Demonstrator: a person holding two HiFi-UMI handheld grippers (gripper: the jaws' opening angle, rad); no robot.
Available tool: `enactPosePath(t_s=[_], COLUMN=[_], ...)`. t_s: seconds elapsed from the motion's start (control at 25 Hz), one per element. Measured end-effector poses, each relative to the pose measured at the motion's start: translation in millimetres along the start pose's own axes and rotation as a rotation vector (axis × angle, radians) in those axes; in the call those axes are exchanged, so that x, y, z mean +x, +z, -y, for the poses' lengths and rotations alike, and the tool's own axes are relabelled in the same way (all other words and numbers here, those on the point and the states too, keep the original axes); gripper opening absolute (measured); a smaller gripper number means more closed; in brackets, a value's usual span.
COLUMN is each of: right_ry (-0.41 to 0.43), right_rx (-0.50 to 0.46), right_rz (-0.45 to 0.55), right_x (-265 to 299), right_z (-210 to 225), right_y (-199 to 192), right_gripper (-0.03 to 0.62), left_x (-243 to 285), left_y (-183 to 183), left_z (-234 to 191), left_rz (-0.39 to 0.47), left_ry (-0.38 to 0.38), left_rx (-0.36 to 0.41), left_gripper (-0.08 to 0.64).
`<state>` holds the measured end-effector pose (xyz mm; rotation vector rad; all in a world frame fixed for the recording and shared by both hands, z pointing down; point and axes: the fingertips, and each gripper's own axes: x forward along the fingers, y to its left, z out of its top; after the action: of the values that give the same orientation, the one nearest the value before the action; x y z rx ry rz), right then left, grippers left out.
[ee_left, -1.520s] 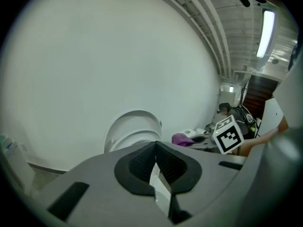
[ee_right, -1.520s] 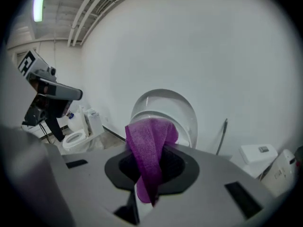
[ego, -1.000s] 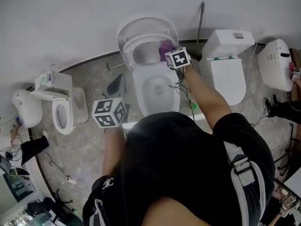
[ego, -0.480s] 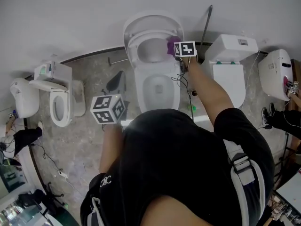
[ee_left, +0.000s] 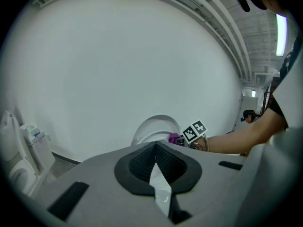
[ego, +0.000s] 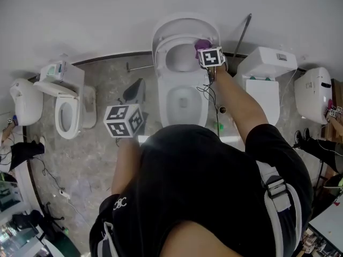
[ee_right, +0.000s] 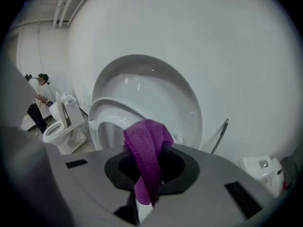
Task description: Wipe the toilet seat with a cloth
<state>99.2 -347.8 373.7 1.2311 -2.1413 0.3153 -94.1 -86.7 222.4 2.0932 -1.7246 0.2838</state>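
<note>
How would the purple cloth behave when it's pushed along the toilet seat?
Probably floppy: the purple cloth folds and droops over the right hand-held gripper clamping it. Likely light, since a narrow pinch carries it. Its woven-looking texture suggests it would drag rather than slip.

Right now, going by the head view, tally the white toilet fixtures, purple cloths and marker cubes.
White toilet fixtures: 5
Purple cloth: 1
Marker cubes: 2
Total: 8
</note>
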Motion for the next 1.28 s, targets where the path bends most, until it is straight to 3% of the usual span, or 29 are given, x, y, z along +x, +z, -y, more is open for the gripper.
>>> enactPosePath(t_s=[0.48,0.88,1.12,1.28], right_ry=[0.001,0.007,0.063,0.070], right_rx=[-0.170,-0.166,-0.309,-0.291], right_rz=[0.037,0.052,0.057,0.049], right_x=[0.0,11.6,24.8,34.3], right_z=[-55.6,-94.3,-138.7,-155.3], right_y=[41.4,51.1,57.7,54.6], right_gripper=[0.055,0.055,0.055,0.055], left_x=[-16.0,-17.1,-15.1,-18.3], left_y=[-8.1,-24.4,-34.4,-35.3], left_z=[-32.6,-64.8,-85.6,-99.1], left_rz=[0.008,-0.046,-0.085,-0.099], left_ry=[0.005,0.000,-0.019,-0.024], left_rx=[-0.037,-0.046,-0.054,-0.048], left_gripper=[-0.005,-0.005,-0.005,-0.005])
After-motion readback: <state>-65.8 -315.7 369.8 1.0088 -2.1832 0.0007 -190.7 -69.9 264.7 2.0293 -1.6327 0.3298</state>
